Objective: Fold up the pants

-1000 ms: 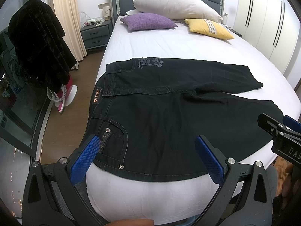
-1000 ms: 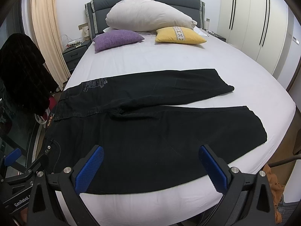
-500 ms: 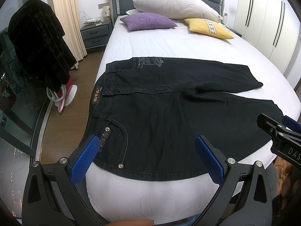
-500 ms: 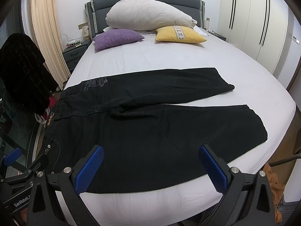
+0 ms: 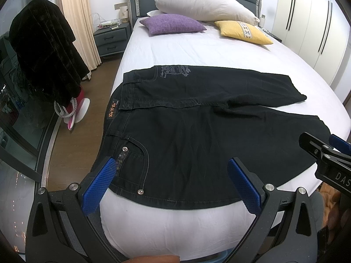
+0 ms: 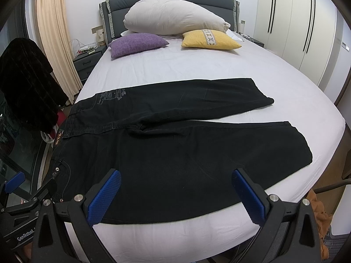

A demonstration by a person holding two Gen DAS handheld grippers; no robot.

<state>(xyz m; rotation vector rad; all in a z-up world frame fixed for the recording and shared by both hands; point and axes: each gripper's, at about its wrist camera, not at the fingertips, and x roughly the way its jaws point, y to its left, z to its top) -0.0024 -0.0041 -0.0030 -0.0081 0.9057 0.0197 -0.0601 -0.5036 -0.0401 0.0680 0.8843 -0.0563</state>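
Gaping jaws above pants, empty.

Barely any change: left gripper eased slightly toward the pants; right gripper shifted a touch; both stayed spread wide, empty.

The room is evenly and softly lit from above, bright on the white sheet and the far wall. Shadows are faint and short. The black pants swallow detail, their folds barely readable. Both fisheye views bend straight lines at the edges and darken to black at the corners. Everything looks sharp, with no motion blur.
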